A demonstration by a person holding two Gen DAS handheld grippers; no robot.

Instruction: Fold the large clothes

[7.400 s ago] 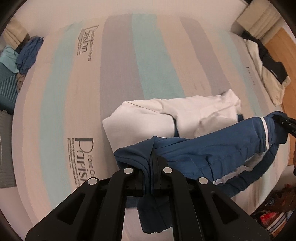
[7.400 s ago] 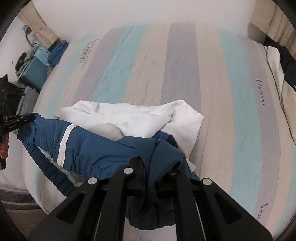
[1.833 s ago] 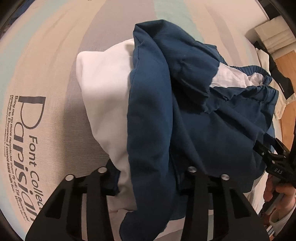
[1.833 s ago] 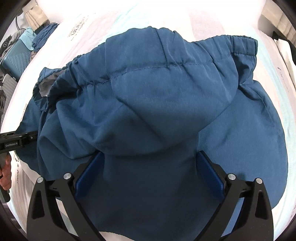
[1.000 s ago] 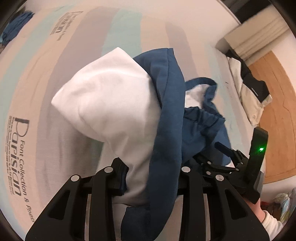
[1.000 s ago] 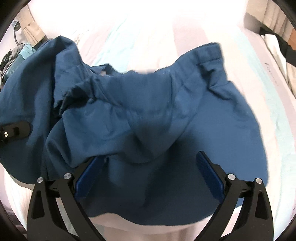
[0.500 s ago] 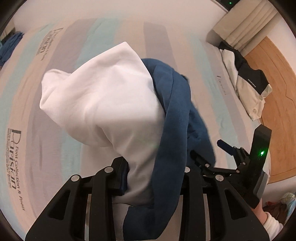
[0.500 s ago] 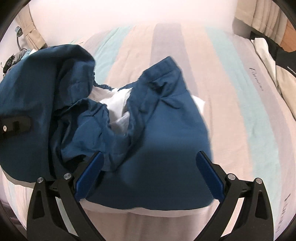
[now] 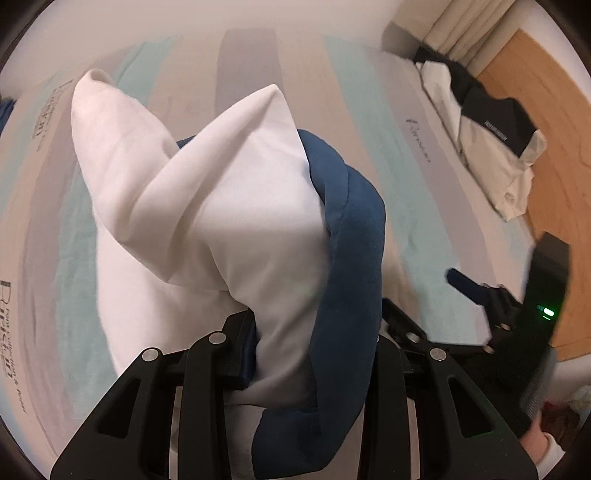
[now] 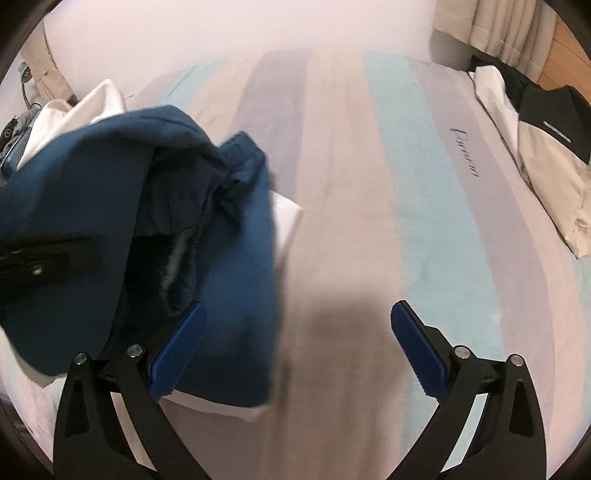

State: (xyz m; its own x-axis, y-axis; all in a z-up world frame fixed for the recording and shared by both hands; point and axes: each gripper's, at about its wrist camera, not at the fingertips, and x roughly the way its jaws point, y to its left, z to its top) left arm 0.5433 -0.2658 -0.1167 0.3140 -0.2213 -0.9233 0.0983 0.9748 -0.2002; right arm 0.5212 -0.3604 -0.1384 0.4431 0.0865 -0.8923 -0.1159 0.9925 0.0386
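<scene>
A blue jacket with white lining (image 9: pixel 229 229) hangs bunched between the jaws of my left gripper (image 9: pixel 314 343), which is shut on a thick wad of it above the striped bed (image 9: pixel 402 206). In the right wrist view the same jacket (image 10: pixel 155 206) hangs at the left, with the left gripper's black finger (image 10: pixel 44 266) showing against it. My right gripper (image 10: pixel 295 332) is open wide over bare bedding, its blue pads (image 10: pixel 417 347) holding nothing; the jacket's edge hangs just beside its left pad. In the left wrist view the right gripper (image 9: pixel 476 295) sits at the lower right.
A folded black and cream garment (image 9: pixel 491 147) lies at the bed's right edge, beside a wooden floor (image 9: pixel 554 155). Curtains (image 10: pixel 491 26) hang at the far right corner. Clutter sits off the bed's far left (image 10: pixel 18 122). Striped bedding (image 10: pixel 369 221) stretches ahead.
The jacket has swung left, out from under my right gripper, which now looks at bare bedding. My left gripper has carried the bundle along over the bed, white lining more unfurled.
</scene>
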